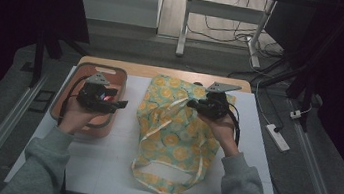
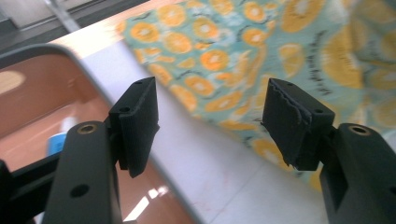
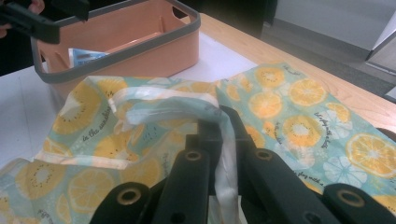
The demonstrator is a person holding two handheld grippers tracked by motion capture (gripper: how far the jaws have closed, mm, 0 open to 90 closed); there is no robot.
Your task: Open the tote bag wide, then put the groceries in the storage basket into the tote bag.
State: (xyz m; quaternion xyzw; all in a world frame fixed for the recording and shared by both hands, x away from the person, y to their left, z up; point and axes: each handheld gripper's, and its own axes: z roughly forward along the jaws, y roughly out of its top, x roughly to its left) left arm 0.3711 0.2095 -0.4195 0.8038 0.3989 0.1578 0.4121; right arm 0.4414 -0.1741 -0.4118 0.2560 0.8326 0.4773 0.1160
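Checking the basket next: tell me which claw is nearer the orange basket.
Left. The left claw hangs open over the orange basket, at its right rim. The right claw is off to the basket's right, shut on the handle of the lemon-print bag.

Person wears grey sweatshirt sleeves, ribbed cuffs. Left gripper: black jaws, thick matte pads, right pad with worn wavy edge, small screw holes on pad faces, brass-ringed holes just behind the pads. Right gripper: same black arms. Grey three-cornered plate behind the jaws, black cable trailing.
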